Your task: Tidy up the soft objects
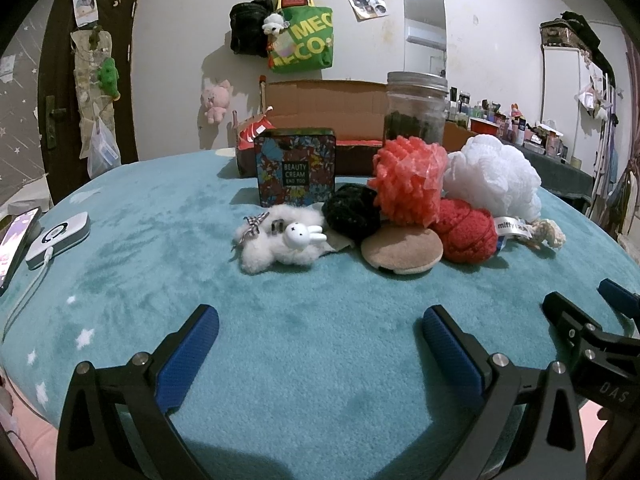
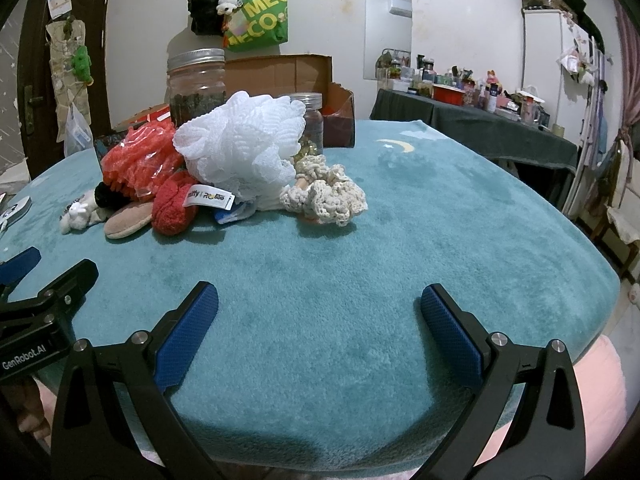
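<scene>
Both grippers hover low over the near edge of a teal plush blanket [image 1: 160, 240] that covers the table. The left gripper [image 1: 320, 320] has its jaws spread wide with nothing between them, and the right gripper [image 2: 320, 300] is the same: jaws wide apart, empty, over bare blanket.

The soft things lie in 1 heap toward the far side. A white fluffy rabbit toy [image 1: 280, 246] lies at the left end, just beside a black yarn ball [image 1: 352, 212]. A tan round puff [image 1: 402, 250] lies flat in front, touching a red fuzzy ball [image 1: 466, 234]. An orange mesh sponge [image 1: 410, 180] rests on top of these, and a white mesh sponge [image 2: 240, 144] leans against it on the right. A cream crochet piece [image 2: 324, 192] lies at the right end of the heap.

Behind the heap stand a floral tin [image 1: 296, 166], a glass jar [image 1: 416, 106] with a metal lid, and an open cardboard box [image 1: 328, 108].
</scene>
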### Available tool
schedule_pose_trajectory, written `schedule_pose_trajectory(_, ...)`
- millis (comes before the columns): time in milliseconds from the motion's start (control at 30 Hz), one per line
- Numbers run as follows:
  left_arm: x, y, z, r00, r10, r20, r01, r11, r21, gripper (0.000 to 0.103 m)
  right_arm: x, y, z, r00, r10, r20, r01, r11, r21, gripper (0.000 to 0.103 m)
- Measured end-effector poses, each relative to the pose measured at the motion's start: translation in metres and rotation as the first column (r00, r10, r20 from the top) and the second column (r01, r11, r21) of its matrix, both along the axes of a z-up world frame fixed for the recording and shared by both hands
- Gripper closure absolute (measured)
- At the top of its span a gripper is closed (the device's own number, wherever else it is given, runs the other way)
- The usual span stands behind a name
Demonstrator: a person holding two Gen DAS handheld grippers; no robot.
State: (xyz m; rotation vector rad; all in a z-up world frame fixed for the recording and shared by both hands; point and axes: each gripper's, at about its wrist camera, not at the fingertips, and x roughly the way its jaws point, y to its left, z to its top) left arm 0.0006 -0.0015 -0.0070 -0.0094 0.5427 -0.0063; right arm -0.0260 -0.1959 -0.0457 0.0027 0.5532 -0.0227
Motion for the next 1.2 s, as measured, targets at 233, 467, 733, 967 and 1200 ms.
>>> schedule_pose_trajectory(233,0.009,0.001,0.023,0.996,-0.088,0.012,0.088,0.996,-0.022,0.000,0.000,-0.004,0.027,0.992,0.075,0.098,-0.076,0.997,0.012,0.000)
schedule_pose_trajectory(467,0.029,-0.003,0.058,0.975,-0.215,0.050,0.216,0.976,-0.026,0.000,0.026,-0.011,0.060,0.975,0.170,0.141,-0.176,0.984,0.032,0.000)
schedule_pose_trajectory(733,0.068,-0.015,0.072,0.954,-0.299,-0.005,0.299,0.954,-0.003,0.000,0.084,-0.014,0.071,0.950,0.309,0.043,-0.312,0.937,0.156,0.000)
schedule_pose_trajectory(967,0.094,-0.018,0.063,0.938,-0.330,-0.102,0.330,0.944,-0.021,0.012,0.116,-0.002,0.063,0.899,0.434,-0.057,-0.419,0.891,0.178,0.003)
schedule_pose_trajectory(1200,0.099,-0.019,0.056,0.902,-0.405,-0.148,0.395,0.914,-0.095,0.049,0.115,0.005,0.052,0.866,0.491,-0.089,-0.469,0.862,0.194,0.056)
